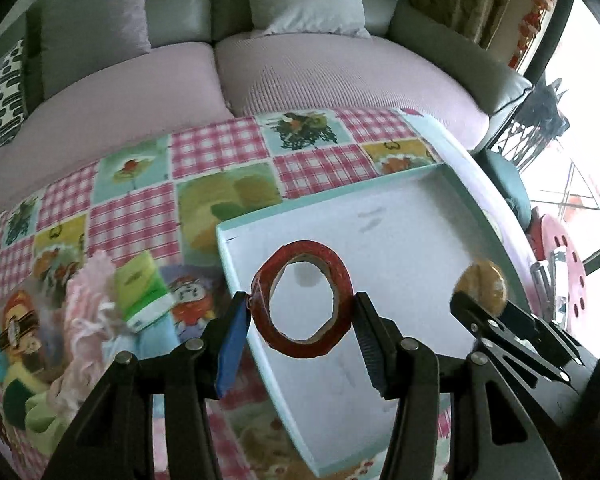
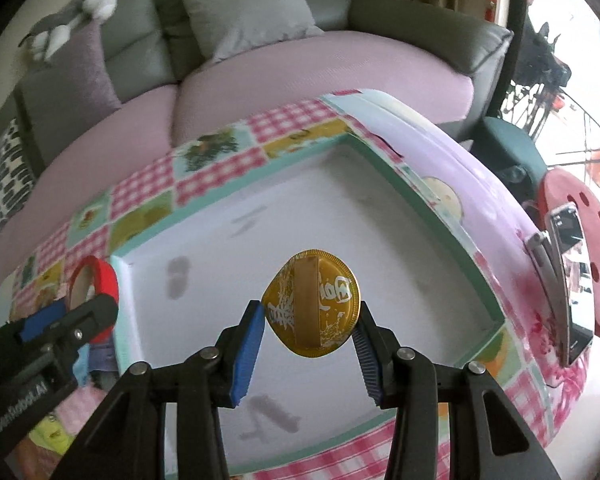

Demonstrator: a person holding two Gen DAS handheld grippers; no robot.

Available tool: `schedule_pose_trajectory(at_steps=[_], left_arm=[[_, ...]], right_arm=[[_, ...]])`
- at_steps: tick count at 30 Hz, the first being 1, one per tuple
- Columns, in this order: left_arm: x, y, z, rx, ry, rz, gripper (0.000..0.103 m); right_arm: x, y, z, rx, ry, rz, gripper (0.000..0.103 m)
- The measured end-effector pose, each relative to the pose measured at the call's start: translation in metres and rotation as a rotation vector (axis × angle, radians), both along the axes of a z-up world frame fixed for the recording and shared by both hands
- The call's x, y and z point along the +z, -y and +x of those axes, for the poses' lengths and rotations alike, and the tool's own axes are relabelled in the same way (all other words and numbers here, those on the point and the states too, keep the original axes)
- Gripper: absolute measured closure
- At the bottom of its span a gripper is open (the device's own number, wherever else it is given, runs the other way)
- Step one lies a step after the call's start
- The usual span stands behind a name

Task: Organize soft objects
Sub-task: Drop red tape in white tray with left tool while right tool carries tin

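My left gripper point(image 1: 302, 306) is shut on a red tape roll point(image 1: 302, 298), held upright over the left edge of a white box point(image 1: 412, 216) with a teal rim. My right gripper point(image 2: 312, 312) is shut on a round gold foil packet point(image 2: 312, 304) above the middle of the same white box point(image 2: 400, 216). The right gripper point(image 1: 484, 304) with the gold packet point(image 1: 482, 286) also shows at the right of the left wrist view. In the right wrist view the left gripper point(image 2: 84, 304) with the red roll point(image 2: 96, 284) hangs at the box's left rim.
A patchwork tablecloth point(image 1: 220, 148) covers the table. At its left lies a pile of soft things: pink knitwear point(image 1: 88, 304), a green packet point(image 1: 144, 292), blue and green cloths. Behind stands a sofa point(image 1: 220, 76) with cushions. A phone point(image 2: 568, 276) and pink stool point(image 2: 596, 248) are right.
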State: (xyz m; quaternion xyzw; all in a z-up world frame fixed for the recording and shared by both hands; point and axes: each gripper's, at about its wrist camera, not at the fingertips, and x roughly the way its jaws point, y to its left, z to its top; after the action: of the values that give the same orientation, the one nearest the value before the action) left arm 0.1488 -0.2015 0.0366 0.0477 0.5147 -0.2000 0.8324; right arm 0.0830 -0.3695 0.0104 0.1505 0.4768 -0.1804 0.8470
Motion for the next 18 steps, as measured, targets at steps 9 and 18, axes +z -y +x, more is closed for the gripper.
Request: schedule_pose_trajectory(at_steps=[9, 18], left_arm=[[-0.025, 0.028, 0.012, -0.040, -0.015, 0.026, 0.049], [-0.045, 0.045, 0.019, -0.042, -0.033, 0.044, 0.049]], right_arm=[[-0.008, 0.024, -0.006, -0.069, -0.015, -0.007, 0.055], [-0.014, 0.027, -0.003, -0.057, -0.008, 0.018, 0.054]])
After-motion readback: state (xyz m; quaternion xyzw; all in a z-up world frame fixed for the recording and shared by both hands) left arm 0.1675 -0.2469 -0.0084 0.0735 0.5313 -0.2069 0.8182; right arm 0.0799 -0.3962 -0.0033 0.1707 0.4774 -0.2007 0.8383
